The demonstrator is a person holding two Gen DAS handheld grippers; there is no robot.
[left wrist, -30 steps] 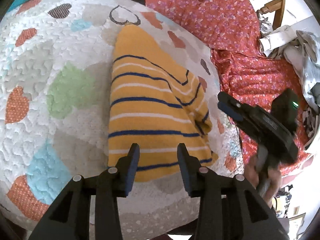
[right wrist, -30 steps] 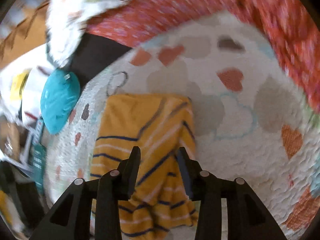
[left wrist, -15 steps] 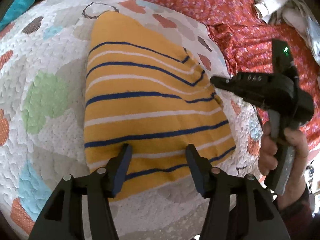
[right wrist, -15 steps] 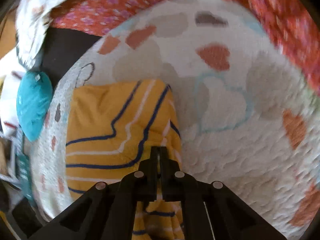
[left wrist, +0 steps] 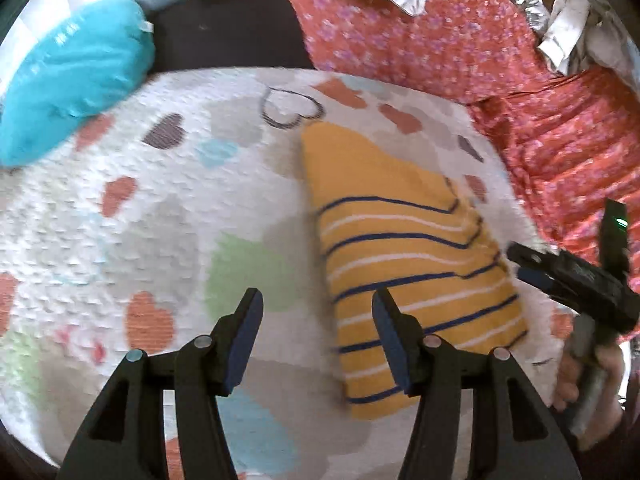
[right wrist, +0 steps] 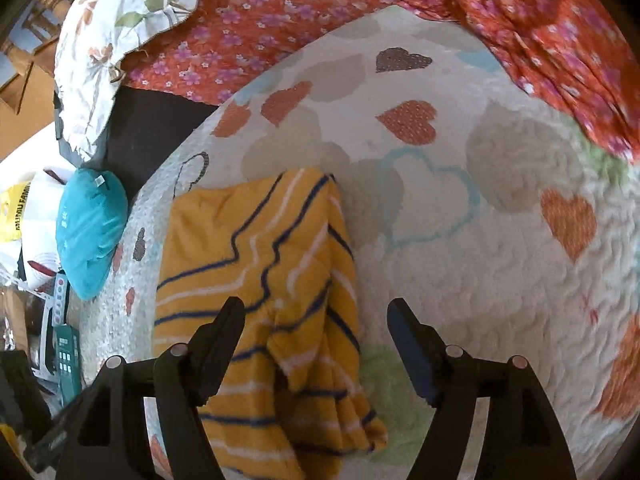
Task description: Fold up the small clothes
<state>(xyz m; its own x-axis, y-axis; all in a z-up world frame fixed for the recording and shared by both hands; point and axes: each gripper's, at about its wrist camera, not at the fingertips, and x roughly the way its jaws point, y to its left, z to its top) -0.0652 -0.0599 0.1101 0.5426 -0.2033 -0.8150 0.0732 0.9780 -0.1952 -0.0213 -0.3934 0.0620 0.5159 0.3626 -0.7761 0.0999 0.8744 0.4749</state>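
Note:
A small yellow garment with navy and white stripes [left wrist: 404, 256] lies folded on a white quilt with coloured hearts [left wrist: 120, 240]. My left gripper [left wrist: 318, 336] is open and empty, just above the quilt at the garment's left edge. My right gripper [right wrist: 316, 344] is open and empty over the garment's [right wrist: 256, 280] near right side. In the left wrist view the right gripper [left wrist: 568, 280] sits at the garment's right edge, held by a hand.
A teal cushion [left wrist: 68, 76] lies at the quilt's far left. Red floral fabric [left wrist: 440, 32] covers the back and right. A white leaf-print cloth [right wrist: 116, 28] lies beyond the quilt. Clutter and a remote [right wrist: 66, 352] sit off the left edge.
My right gripper was shut on the garment's fold and has opened and let go. My left gripper has pulled back and shifted left off the garment, staying open.

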